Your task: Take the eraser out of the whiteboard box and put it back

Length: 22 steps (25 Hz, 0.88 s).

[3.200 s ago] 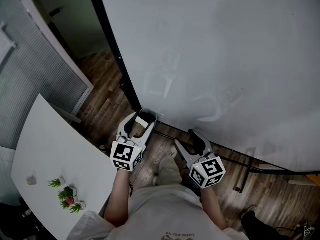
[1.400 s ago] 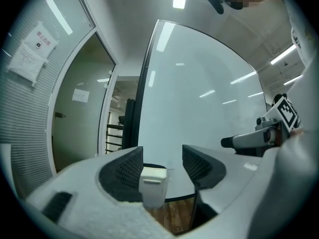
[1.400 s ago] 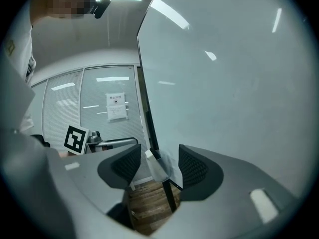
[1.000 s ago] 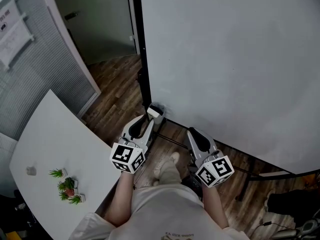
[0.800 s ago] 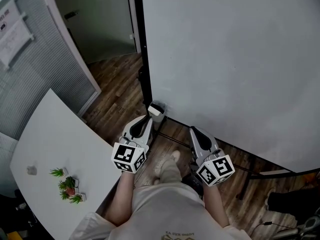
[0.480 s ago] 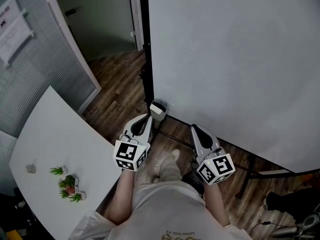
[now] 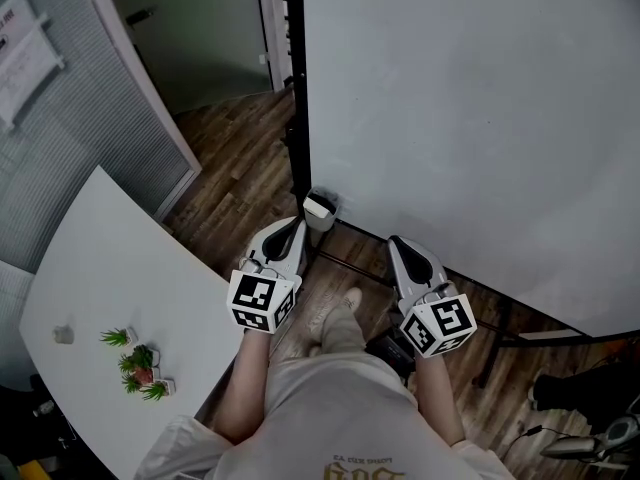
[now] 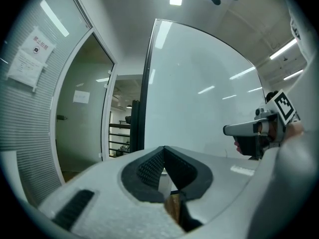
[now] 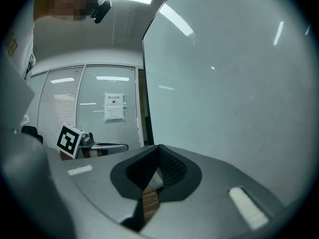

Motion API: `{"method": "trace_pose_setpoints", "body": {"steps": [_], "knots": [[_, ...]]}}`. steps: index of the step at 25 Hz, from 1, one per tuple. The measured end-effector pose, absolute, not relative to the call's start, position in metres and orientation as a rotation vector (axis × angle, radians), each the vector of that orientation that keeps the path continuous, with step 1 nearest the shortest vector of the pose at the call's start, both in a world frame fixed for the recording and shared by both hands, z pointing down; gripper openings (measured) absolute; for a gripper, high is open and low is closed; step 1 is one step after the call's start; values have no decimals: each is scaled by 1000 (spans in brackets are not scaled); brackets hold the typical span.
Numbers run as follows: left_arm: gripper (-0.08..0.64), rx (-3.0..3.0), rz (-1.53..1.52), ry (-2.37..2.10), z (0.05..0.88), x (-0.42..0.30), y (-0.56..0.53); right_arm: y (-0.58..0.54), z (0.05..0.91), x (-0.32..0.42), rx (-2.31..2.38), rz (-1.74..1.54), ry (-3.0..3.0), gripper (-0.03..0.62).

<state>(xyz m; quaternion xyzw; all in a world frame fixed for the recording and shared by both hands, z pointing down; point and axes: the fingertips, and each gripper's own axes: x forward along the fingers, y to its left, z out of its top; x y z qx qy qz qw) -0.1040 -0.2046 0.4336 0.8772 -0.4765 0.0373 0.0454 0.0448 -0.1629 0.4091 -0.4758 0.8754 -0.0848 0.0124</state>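
Closest in, at the person's waist, left gripper [image 7: 287, 228]: fingers pressed together, nothing between them
right gripper [image 7: 401, 245]: same deal, fingers shut tight and empty, side by side with the left gripper but well apart from it
tabletop [image 7: 110, 268]: white, off to the person's left, with a few little green plants [image 7: 135, 363] near its close end
floor [image 7: 230, 168]: dark wood planks, with a shoe [image 7: 349, 298] poking out between the two grippers
whiteboard box [image 7: 320, 208]: small box at the board's bottom left corner, just past the left gripper's tip, not touching it
eraser: neither gripper has it. Something pale sits in the top of the box, but it's too small to tell if that's it
whiteboard [image 7: 480, 118]: big and blank, on a dark stand
blinds [image 7: 60, 138]: farthest back on the left, a glass wall with slats beside an open doorway
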Motion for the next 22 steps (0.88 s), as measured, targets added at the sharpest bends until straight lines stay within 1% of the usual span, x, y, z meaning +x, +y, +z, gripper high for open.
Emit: {"method": "trace_pose_setpoints", "body": {"steps": [22], "knots": [[0, 2657, 105, -1468, 435, -117, -195, -155, 414, 41, -1492, -272, 2749, 11]]}}
